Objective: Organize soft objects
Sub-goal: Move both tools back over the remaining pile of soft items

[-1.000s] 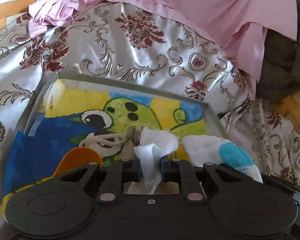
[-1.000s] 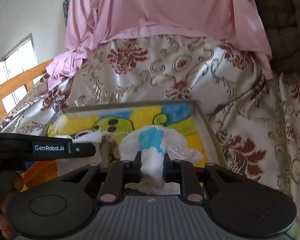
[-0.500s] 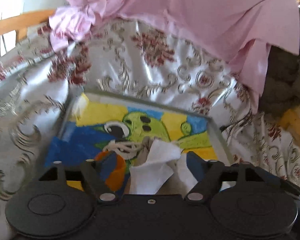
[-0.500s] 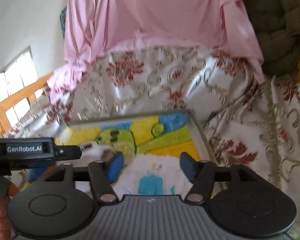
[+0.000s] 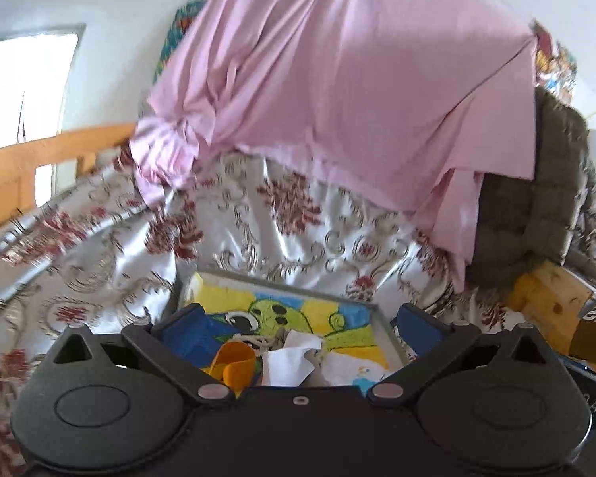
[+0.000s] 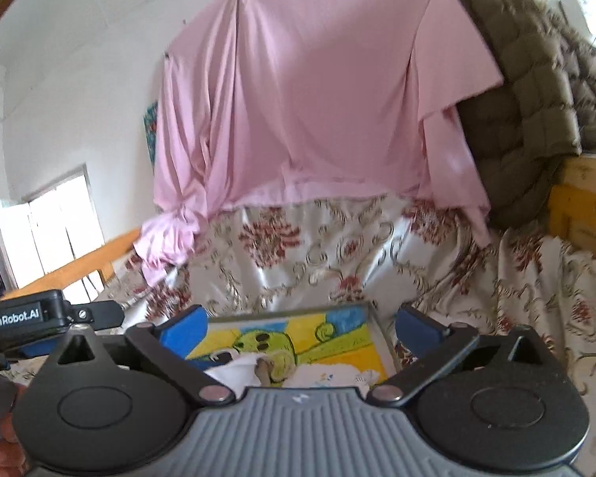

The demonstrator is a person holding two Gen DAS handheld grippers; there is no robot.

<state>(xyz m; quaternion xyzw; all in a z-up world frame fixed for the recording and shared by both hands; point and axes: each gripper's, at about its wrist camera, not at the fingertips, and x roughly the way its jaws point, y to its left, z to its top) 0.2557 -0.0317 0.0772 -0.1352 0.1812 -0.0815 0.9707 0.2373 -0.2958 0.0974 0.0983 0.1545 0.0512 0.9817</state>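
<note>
Bed [image 5: 99, 262] under floral satin, pink sheet [image 5: 337, 99] hung behind, brown quilt [image 6: 536, 91] at the right. Gray-rimmed tray [image 5: 383, 332] with a cartoon picture lying on the satin. Left claw [image 5: 300, 320] spread wide and opening, nothing between the jaws. Right claw [image 6: 300, 324] likewise spread and opening, empty. Below them, in the tray: white cloth [image 5: 288, 361] crumpled near the middle, white sock with blue patch [image 5: 357, 369] just beside it, pale cord [image 5: 258, 340] and an orange piece [image 5: 234, 361] to the left. Judged from this: both soft pieces already dropped in the tray, that step done. Left to do, perhaps tidying the heap; no other loose soft things visible on the bed.
</note>
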